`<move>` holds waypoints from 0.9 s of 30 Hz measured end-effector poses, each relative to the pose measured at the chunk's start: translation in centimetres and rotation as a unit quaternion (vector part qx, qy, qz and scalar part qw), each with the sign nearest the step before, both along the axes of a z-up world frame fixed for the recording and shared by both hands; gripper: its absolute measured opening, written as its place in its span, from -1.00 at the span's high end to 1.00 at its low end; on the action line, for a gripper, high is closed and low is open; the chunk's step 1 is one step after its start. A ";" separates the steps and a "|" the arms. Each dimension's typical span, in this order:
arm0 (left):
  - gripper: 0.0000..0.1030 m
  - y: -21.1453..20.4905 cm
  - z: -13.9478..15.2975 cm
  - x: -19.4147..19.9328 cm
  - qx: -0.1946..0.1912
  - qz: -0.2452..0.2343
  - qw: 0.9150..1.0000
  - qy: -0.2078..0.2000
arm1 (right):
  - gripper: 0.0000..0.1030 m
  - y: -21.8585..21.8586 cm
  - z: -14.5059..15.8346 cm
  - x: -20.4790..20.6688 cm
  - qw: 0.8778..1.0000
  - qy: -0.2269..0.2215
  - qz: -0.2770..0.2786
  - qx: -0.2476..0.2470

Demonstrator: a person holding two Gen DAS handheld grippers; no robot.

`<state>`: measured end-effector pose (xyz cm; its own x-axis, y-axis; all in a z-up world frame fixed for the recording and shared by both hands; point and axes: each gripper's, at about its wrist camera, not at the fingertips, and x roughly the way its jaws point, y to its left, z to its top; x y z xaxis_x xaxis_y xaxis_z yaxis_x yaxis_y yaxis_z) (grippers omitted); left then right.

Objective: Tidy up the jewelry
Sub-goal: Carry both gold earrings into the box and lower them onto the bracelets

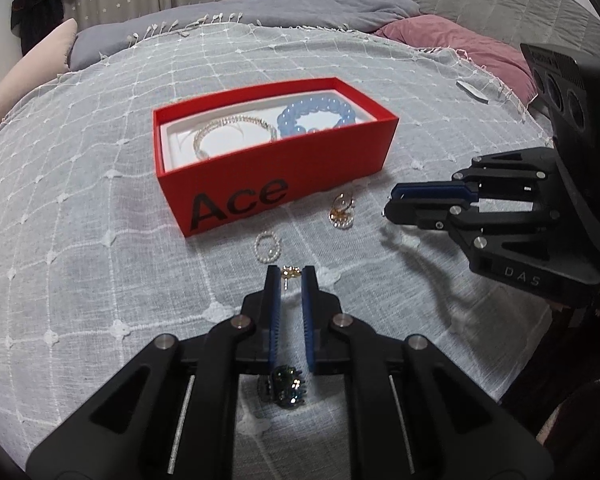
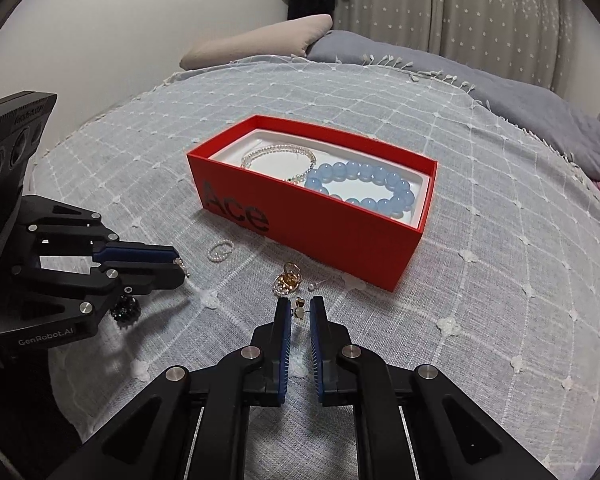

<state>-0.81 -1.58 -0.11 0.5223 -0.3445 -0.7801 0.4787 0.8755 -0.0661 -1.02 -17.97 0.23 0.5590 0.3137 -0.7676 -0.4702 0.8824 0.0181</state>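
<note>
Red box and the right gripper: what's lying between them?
In the right wrist view, a gold ring cluster and a tiny pearl stud lie between the red box and the right gripper.
</note>
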 end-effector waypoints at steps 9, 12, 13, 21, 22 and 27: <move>0.78 -0.1 2.1 1.1 -0.016 0.017 0.999 -0.022 | 0.82 -0.7 1.9 0.2 1.000 -0.018 -0.014 0.015; 0.78 -0.2 2.8 1.4 -0.023 0.024 0.999 -0.030 | 0.82 -0.9 2.8 0.5 0.999 -0.026 -0.024 0.022; 0.78 -0.2 3.1 1.6 -0.026 0.027 0.999 -0.034 | 0.82 -1.0 3.0 0.7 0.999 -0.028 -0.026 0.024; 0.78 -0.5 4.8 2.8 -0.038 0.049 0.997 -0.055 | 0.82 -1.5 4.9 2.3 0.997 -0.044 -0.052 0.044; 0.78 -0.5 4.9 3.0 -0.040 0.053 0.996 -0.057 | 0.82 -1.5 5.0 2.5 0.996 -0.045 -0.055 0.046; 0.78 -0.2 5.1 4.3 -0.048 0.079 0.994 -0.057 | 0.82 -1.6 5.4 3.7 0.995 -0.045 -0.074 0.054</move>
<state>3.47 -1.75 4.97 0.6582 -0.3217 -0.6807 0.3458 0.9323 -0.1062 2.66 -19.62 5.63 0.6700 0.3001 -0.6790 -0.3394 0.9373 0.0794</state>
